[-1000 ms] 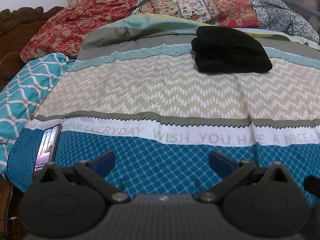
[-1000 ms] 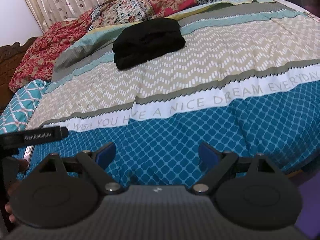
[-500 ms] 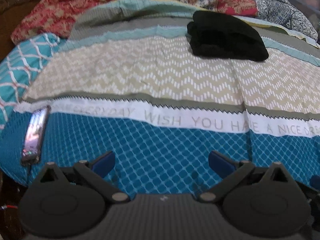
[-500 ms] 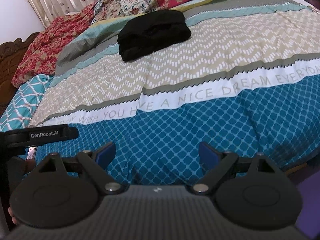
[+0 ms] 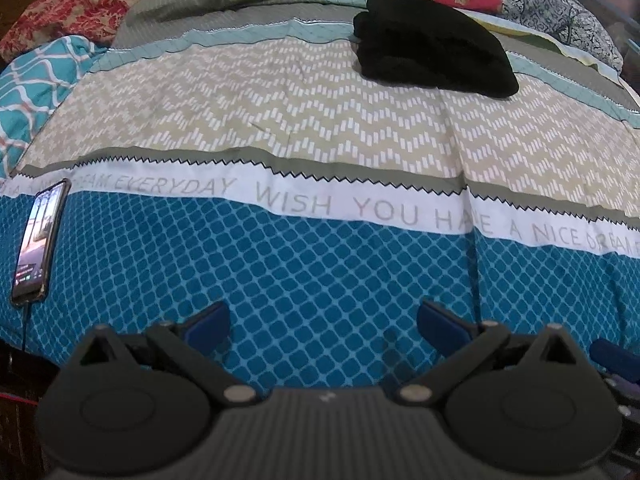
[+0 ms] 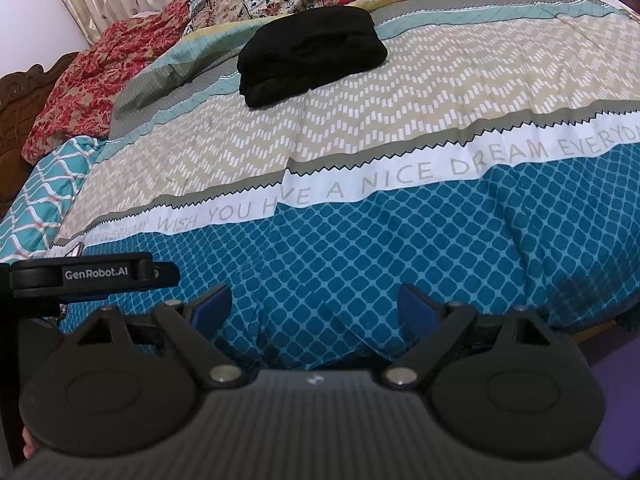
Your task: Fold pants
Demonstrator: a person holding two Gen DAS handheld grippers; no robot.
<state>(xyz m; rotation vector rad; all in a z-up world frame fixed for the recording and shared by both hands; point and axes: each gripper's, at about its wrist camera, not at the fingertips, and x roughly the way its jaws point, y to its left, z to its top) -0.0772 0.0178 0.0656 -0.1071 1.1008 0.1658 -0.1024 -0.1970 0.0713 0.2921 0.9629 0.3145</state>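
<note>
Pants point(image 5: 432, 46), black and already folded into a compact bundle, are located on the far part of the bed; the full layout is given below from near to far.

Left gripper point(image 5: 323, 320): positioned over the blue lattice band of the bedspread point(image 5: 320, 272), near the bed's front edge. The jaws are spread wide, and nothing is held between the blue fingertips point(image 5: 208, 322); only bedspread is seen in the gap.

Right gripper point(image 6: 316, 308): held over the same blue band. The jaws are likewise spread wide, with nothing gripped. In the right wrist view, part of the other gripper's housing, marked "GenRobot.AI", is seen at 9 o'clock.

Phone point(image 5: 38, 240): laid flat on the blue band at 9 o'clock in the left wrist view, screen lit, with what appears to be a cable leading from its near end, though the detail is too dark to confirm.

Beyond the blue band, a white strip printed with grey lettering is crossed, then a beige zigzag band.

In the left wrist view the pants are found at 1 o'clock, on the far edge of the beige band; in the right wrist view point(image 6: 312, 54) they are found at 12 o'clock. They are well apart from both grippers.

Behind the pants, red floral bedding point(image 6: 92, 80) is piled at the far side of the bed.
</note>
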